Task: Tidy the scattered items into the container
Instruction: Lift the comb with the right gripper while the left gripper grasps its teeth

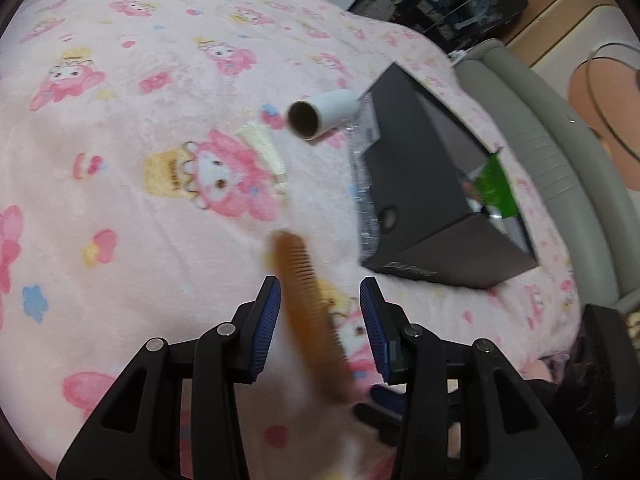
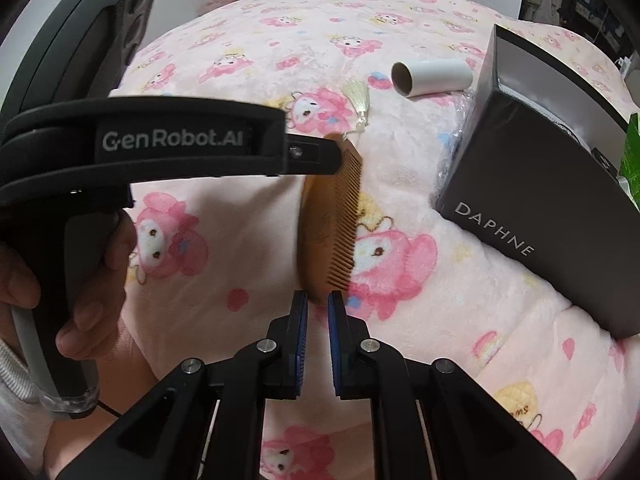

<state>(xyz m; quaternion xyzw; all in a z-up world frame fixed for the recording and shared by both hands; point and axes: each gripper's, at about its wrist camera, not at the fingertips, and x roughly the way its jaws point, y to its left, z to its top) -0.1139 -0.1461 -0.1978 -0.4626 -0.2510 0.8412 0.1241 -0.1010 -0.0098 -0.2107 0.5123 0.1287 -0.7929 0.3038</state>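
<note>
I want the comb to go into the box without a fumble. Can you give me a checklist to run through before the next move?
1. Right gripper clamped on the wooden comb: ok, its fingers pinch the comb's near end.
2. Left gripper free of the comb: cannot tell. Its fingers stand apart around the comb, but one seems to touch the far end in the right wrist view.
3. Black DAPHNE box open on top: ok.
4. Room inside the box: cannot tell. A green packet is already in it.
5. Tassel clear of snagging: not ok, it trails from the comb's tip onto the blanket.
6. Lint roller refill left for later: ok, it lies beside the box.
</note>
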